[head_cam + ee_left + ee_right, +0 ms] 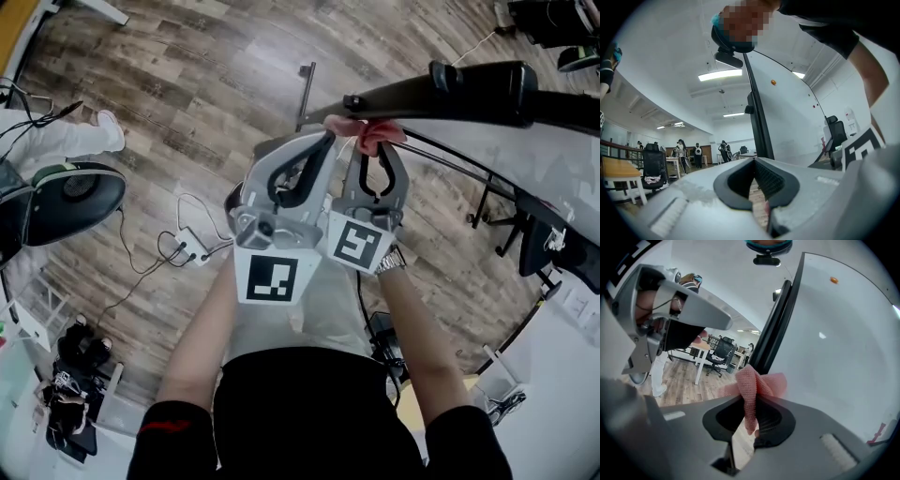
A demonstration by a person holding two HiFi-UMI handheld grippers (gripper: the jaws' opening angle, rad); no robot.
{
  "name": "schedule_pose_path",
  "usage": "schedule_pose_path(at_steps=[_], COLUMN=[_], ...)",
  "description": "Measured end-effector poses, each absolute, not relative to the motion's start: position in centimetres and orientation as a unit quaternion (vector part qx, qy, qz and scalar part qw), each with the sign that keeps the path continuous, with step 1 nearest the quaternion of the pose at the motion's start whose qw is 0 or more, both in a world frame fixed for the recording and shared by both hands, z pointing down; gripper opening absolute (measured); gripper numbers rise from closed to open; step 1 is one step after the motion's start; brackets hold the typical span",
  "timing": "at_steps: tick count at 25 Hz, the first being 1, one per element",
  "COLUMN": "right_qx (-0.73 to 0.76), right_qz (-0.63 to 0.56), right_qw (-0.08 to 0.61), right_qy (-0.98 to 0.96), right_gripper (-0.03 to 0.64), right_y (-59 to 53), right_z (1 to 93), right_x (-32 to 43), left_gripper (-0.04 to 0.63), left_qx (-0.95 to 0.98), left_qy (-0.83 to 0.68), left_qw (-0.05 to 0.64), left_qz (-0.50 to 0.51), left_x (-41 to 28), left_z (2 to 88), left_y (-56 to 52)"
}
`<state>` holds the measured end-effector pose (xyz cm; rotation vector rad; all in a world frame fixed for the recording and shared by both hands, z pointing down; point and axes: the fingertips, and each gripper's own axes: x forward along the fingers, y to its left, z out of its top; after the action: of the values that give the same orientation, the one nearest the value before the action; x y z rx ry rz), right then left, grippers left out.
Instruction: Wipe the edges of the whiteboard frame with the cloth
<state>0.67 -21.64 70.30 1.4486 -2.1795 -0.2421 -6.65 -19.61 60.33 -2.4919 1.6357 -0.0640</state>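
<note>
- Head view: both forearms [192, 352] reach forward and the two grippers are held side by side, nearly touching, tips pointing away from the body.
- The right claw [375, 152] is closed on a pink cloth [373, 132]. The cloth lies right against the black frame [422, 92], which crosses the top of the view from the middle to the right edge.
- The left claw [324, 145] points at the same bar, just left of the cloth, and carries nothing.
- The white board [525, 159] spreads to the right under the frame. To the left is wooden floor [187, 84]. A chair [70, 197] and some cables [178, 246] lie well apart from the grippers.
- Left gripper view: the left claw [753, 187] has its jaws together, with only the hollow of the pads between them and no thing inside.
- The frame [757, 117] rises as a dark strip straight ahead of the tips. The board [801, 122] is on its right and the open room with desks is on its left.
- Right gripper view: the right claw [752, 416] is clamped on the cloth [754, 385]. The cloth bunches above the tips and hangs a little down between the pads.
- The bunch sits at the foot of the frame [774, 329], at the line where it meets the board [834, 362]. I cannot tell for sure whether it presses on the bar.
- The frame edge runs free upward from the cloth. The left gripper [670, 305] stands close at the upper left.
</note>
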Motion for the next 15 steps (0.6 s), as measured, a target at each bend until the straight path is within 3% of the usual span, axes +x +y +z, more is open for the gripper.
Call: schedule_pose_path(at_steps=[15], right_qx=[0.542], right_qz=[-0.093], right_qw=[0.206], right_qy=[-0.810], right_gripper=[0.054], right_y=[-19.0], right_z=[62.9], right_x=[1.1], left_gripper=[-0.002], left_qx=[-0.827], left_qy=[0.555], left_qw=[0.088], left_qz=[-0.027], left_x=[-6.8], left_z=[55.9], left_y=[-17.7])
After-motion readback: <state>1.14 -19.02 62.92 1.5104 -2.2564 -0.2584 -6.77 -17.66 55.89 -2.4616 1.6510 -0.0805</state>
